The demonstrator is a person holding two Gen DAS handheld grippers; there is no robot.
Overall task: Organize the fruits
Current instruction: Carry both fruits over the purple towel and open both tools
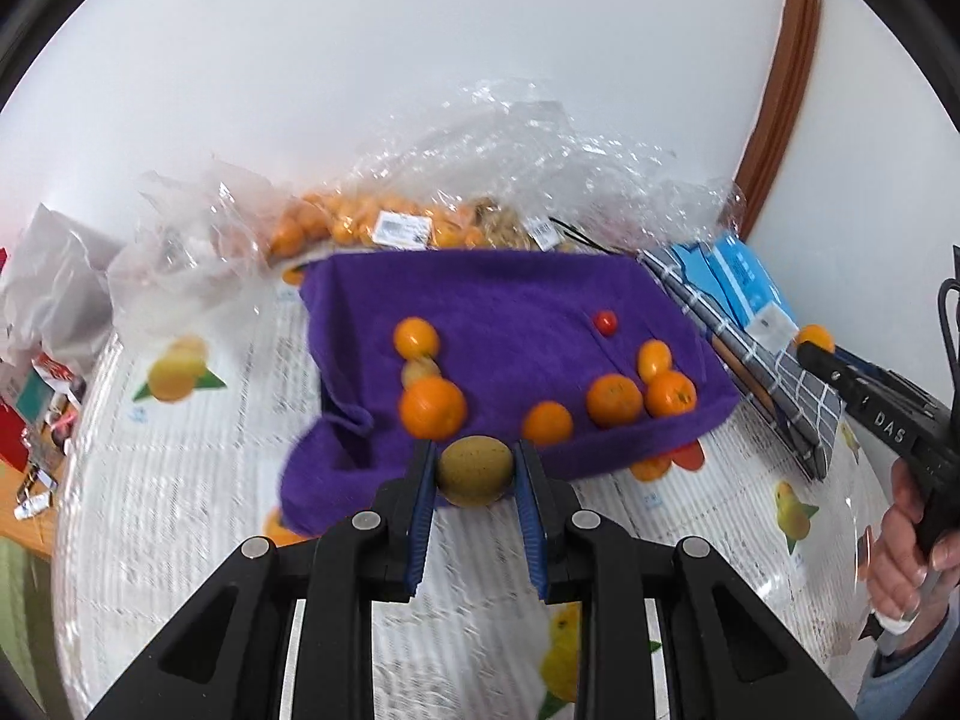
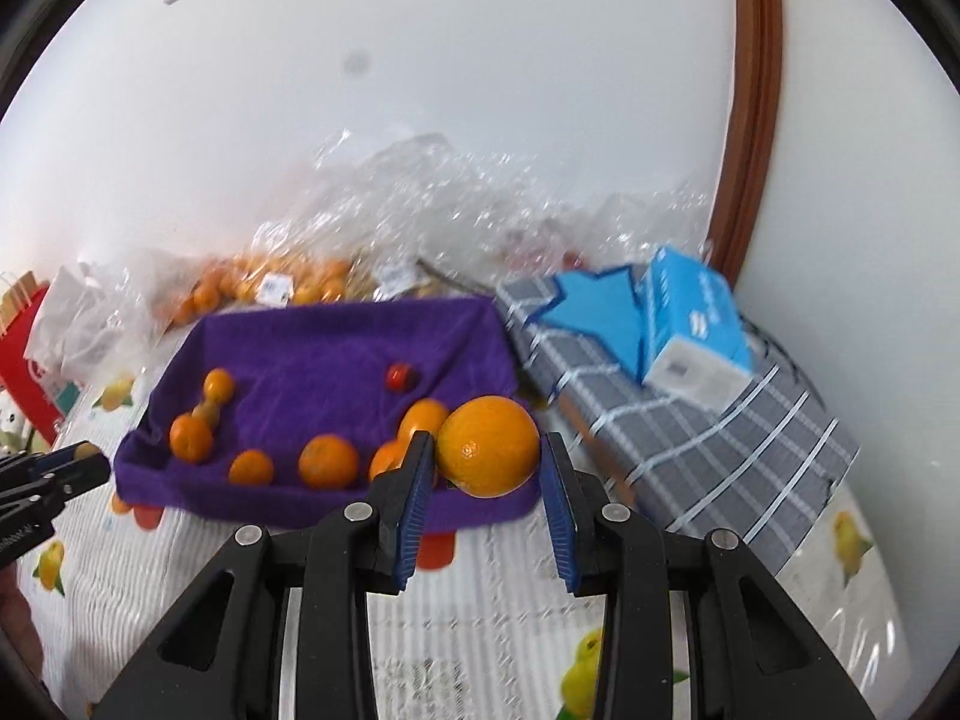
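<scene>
A purple towel [image 1: 510, 300] lies on the table with several oranges [image 1: 433, 408] and a small red fruit [image 1: 605, 321] on it. My left gripper [image 1: 474, 471] is shut on a green-brown kiwi [image 1: 474, 468] at the towel's near edge. A second kiwi [image 1: 420, 369] lies on the towel. My right gripper [image 2: 487, 450] holds an orange [image 2: 487, 445] between its jaws over the towel's [image 2: 336, 348] near right corner; a small gap shows beside the right pad. The right gripper also shows at the right of the left wrist view [image 1: 813, 348].
Clear plastic bags with many oranges [image 1: 336, 222] lie behind the towel by the wall. A grey checked box [image 2: 690, 432] with a blue tissue pack [image 2: 696, 318] sits right of the towel. Clutter and a red box [image 2: 24, 360] are at the left. The tablecloth [image 1: 180, 510] has a fruit print.
</scene>
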